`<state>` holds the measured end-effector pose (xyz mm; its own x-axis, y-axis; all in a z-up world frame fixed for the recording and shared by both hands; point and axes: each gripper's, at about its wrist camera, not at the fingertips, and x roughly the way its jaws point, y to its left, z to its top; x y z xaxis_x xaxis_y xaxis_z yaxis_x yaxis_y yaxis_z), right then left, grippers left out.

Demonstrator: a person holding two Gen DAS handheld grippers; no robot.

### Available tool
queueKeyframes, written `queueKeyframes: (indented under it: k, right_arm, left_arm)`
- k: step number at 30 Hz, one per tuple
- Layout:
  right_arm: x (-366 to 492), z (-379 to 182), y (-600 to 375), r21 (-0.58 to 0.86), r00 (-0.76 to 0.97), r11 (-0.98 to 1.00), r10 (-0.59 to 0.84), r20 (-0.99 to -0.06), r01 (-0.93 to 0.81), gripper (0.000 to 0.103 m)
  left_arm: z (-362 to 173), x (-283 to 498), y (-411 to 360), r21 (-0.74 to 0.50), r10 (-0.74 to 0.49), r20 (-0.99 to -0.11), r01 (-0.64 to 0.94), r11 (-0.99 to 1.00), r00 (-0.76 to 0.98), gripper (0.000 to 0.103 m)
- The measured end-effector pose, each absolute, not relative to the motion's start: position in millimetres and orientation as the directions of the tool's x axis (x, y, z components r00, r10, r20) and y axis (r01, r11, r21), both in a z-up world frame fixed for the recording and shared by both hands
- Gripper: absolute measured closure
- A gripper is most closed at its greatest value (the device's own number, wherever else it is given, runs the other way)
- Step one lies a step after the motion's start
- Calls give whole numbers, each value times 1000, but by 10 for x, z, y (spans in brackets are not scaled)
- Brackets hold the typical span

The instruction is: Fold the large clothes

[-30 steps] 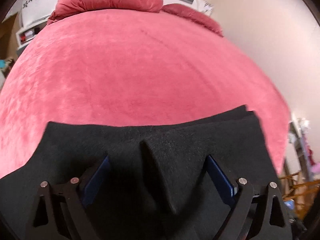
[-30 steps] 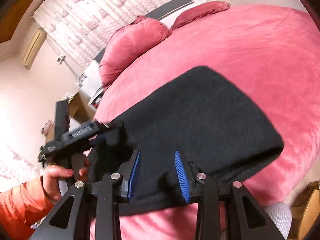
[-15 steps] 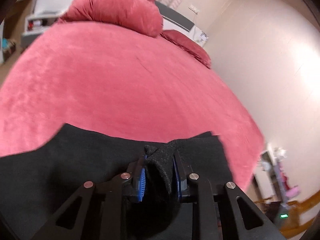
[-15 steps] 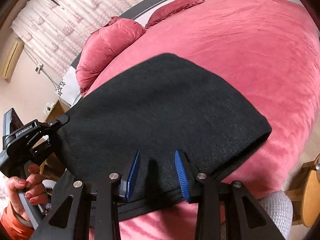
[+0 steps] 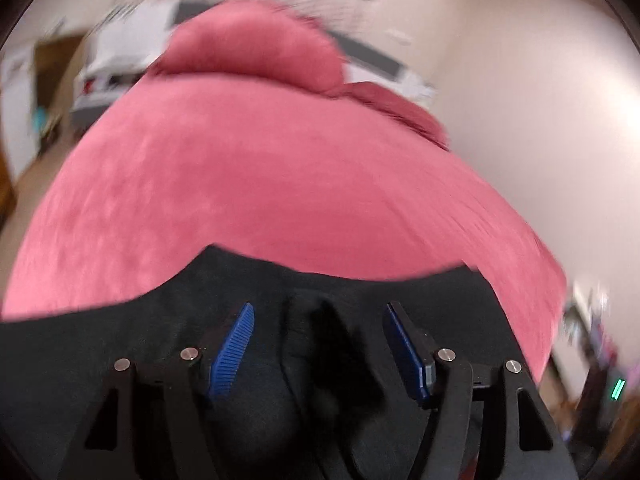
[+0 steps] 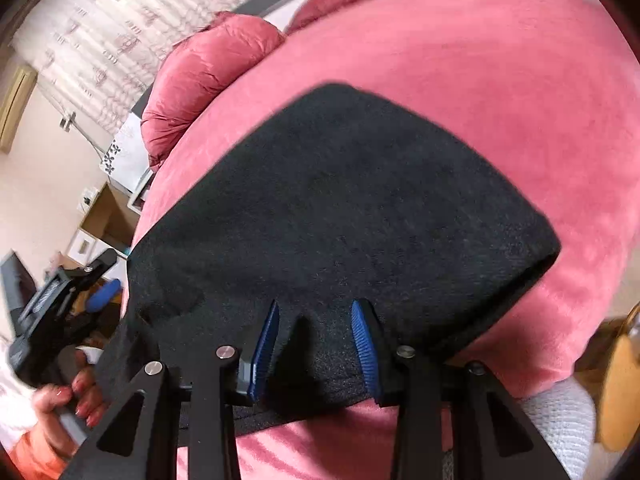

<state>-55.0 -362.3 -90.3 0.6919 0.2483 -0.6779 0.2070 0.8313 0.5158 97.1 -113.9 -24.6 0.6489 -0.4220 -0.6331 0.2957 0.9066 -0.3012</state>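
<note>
A folded black garment (image 6: 340, 208) lies on the pink bedspread (image 6: 500, 80). My left gripper (image 5: 319, 312) hovers over the garment's (image 5: 280, 380) near part. Its jaws are opening, and a raised ridge of black cloth stands between the blue pads (image 5: 234, 344) without touching them. My right gripper (image 6: 315, 308) is over the garment's near edge. Its jaws are opening slightly too, with a small ridge of cloth between the pads (image 6: 364, 344), which do not press on it. The right wrist view also shows the left gripper (image 6: 60, 300) at the garment's left corner, held by a hand (image 6: 68, 396).
Pink pillows (image 5: 256, 48) lie at the head of the bed, with a white headboard (image 5: 384, 60) behind them. Patterned curtains (image 6: 100, 28) hang on the far wall. A white nightstand (image 5: 104, 80) stands beside the bed, and a wooden chair (image 6: 620, 380) near its foot.
The left gripper pinched a ridge of the black cloth, then let it go and rose, tilting toward the pillows. The right gripper sank toward the garment's near edge and widened slightly.
</note>
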Motion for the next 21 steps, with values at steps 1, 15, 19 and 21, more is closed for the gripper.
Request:
queueKeyframes:
  k: [1, 15, 19, 21]
  right_arm:
    - [-542, -845, -3551, 496, 702, 851, 247, -668, 172, 62]
    - [-506, -942, -2687, 458, 531, 889, 380, -758, 18, 62]
    - [-690, -911, -3184, 622, 575, 780, 479, -663, 68, 61]
    - [-857, -791, -3543, 645, 664, 756, 425, -615, 114, 57]
  left_arm:
    - [-259, 901, -1217, -253, -423, -634, 343, 905, 648, 35]
    - [-845, 1689, -1656, -112, -342, -794, 431, 895, 503, 25]
    - [-660, 1566, -1394, -158, -367, -774, 405, 901, 516, 22]
    - [-634, 1403, -1266, -111, -339, -767, 407, 907, 544, 20]
